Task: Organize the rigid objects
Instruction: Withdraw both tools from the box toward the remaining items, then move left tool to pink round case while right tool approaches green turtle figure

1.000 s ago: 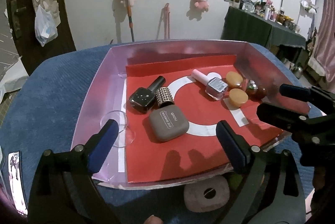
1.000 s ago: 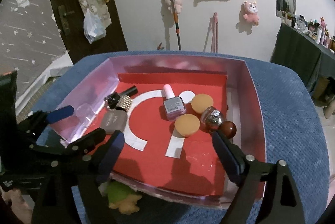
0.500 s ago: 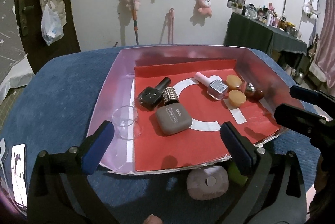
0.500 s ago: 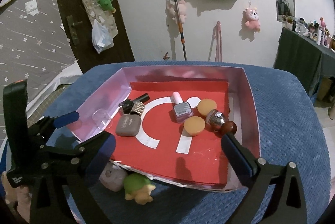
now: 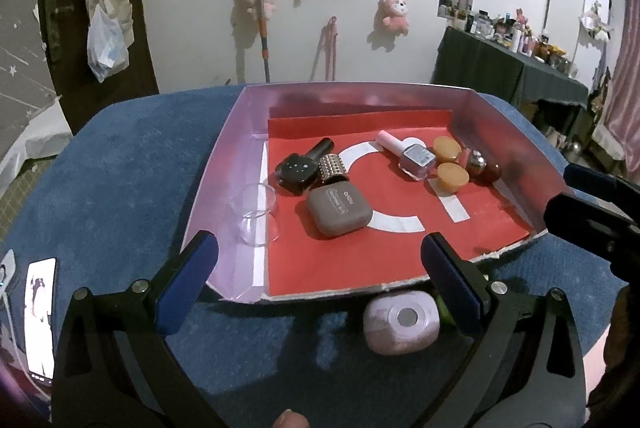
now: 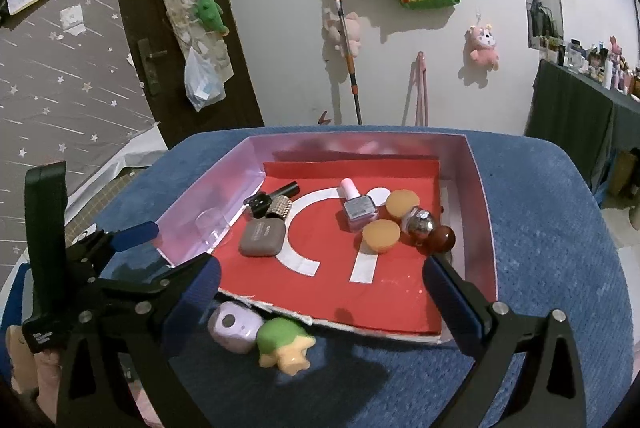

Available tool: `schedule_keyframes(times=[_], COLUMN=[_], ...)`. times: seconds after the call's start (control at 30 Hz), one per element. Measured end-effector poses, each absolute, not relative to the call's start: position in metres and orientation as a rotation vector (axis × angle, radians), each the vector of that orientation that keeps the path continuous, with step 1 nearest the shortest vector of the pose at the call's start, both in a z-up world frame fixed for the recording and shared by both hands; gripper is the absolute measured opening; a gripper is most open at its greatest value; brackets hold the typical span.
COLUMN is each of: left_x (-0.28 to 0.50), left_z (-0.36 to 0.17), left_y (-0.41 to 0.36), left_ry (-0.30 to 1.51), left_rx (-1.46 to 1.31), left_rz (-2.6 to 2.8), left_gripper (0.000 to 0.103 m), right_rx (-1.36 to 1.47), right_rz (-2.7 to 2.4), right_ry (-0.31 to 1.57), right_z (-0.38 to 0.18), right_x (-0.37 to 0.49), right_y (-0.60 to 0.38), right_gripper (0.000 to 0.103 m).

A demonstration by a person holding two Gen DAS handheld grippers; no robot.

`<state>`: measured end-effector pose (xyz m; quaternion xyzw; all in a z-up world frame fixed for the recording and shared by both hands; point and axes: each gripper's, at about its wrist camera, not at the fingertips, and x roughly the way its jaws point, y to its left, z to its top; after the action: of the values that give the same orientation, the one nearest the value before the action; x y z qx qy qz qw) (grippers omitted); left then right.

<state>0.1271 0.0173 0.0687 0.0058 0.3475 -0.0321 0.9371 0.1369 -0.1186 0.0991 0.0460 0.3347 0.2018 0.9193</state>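
Both grippers tilt down toward the blue cushioned surface [image 6: 552, 228], side by side. On it sits the pink tray [image 5: 224, 164] with bottles and the brown case [image 5: 339, 210]. The left gripper [image 5: 320, 268] and right gripper [image 6: 320, 280] have just spread wide, grasping nothing.

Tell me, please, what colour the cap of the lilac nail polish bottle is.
Pale pink; the cap shows best in the right wrist view.

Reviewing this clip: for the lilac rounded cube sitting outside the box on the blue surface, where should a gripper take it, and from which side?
Probably across the lilac cube's two flat side faces, from above and the near side. The box's front edge sits just behind it and the green turtle toy crowds its right.
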Motion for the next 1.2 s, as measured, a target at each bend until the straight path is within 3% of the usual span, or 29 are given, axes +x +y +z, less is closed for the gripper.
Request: schedule_keyframes(times=[1.2], left_x=[0.063], left_z=[0.036], left_y=[0.019], left_ry=[0.745], left_rx=[0.028], left_rz=[-0.055], left_gripper=[0.103], right_rx=[0.076], right_rz=[0.415], right_ry=[0.767], right_z=[0.056], right_x=[0.078], right_y=[-0.104], right_gripper=[0.103])
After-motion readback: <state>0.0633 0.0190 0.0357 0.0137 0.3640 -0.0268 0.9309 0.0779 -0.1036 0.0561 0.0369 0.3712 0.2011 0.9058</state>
